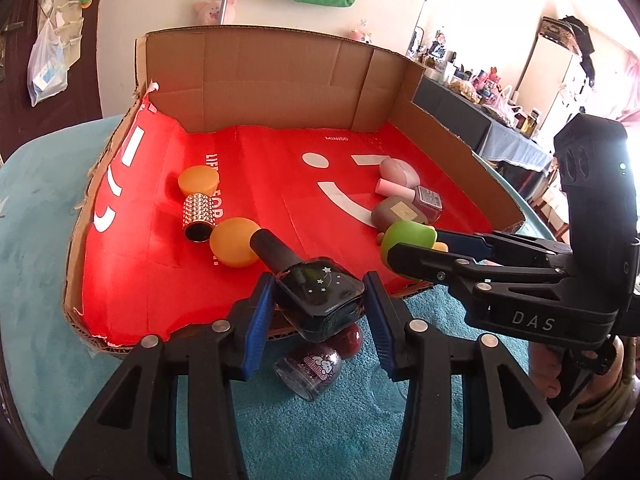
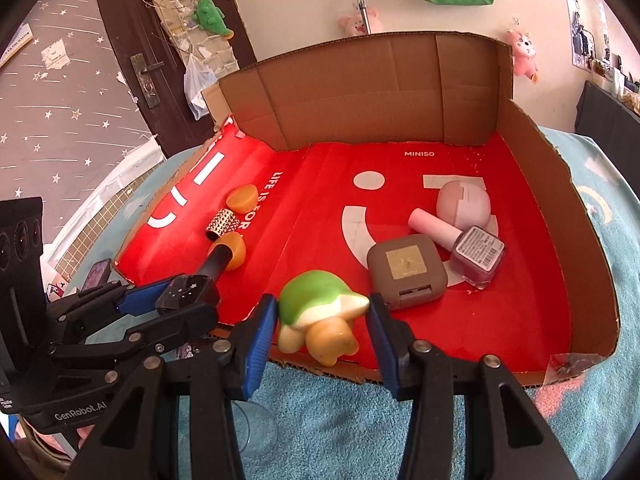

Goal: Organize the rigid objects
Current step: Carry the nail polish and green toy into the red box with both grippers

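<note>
The left gripper (image 1: 320,300) is pinching a black nail polish bottle (image 1: 320,292) between its blue pads, just above the front edge of the red cardboard tray (image 1: 132,280). The right gripper (image 2: 322,320) is pinching a green turtle toy (image 2: 316,308) over the same edge. A brown compact (image 2: 406,272) and a pink bottle (image 2: 468,248) are lying in the tray, touching each other.

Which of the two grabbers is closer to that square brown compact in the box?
Right. The right gripper, holding a green toy, is just beside the compact; the left gripper, holding a black bottle, sits farther away.
</note>
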The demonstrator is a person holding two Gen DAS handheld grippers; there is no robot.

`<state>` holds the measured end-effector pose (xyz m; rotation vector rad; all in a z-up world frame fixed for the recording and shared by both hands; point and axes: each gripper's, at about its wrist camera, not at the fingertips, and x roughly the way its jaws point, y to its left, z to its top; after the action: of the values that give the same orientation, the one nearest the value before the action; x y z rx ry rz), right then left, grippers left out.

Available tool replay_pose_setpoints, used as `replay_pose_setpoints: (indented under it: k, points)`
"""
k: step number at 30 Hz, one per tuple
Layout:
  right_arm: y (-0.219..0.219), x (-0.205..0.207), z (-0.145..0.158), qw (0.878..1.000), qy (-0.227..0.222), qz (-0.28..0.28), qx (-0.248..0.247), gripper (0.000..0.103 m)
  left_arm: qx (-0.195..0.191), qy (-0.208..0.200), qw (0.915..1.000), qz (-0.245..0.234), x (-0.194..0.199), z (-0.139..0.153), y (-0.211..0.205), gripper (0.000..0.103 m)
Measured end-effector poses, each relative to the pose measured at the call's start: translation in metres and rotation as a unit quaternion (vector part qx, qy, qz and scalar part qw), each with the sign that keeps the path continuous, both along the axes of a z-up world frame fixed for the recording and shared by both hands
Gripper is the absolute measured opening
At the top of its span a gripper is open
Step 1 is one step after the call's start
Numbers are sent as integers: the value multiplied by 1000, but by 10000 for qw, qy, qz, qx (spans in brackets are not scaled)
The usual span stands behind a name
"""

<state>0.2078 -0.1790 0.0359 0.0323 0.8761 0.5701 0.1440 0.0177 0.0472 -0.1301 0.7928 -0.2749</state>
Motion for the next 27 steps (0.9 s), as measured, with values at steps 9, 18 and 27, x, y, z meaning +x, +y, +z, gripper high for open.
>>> replay_pose_setpoints:
  k: [9,18,27]
  points:
    - [1,7,-6,9999,118,-31,-55,49,-29,175,9998,-3,14,-7,1,42]
    - [6,14,-11,9998,206,33,-73,49,-7,359,9993,109,29,-16,5,42]
    - [11,27,-16,9995,300,87,-40,49,-2,476,9983,344,47,-25,17,42]
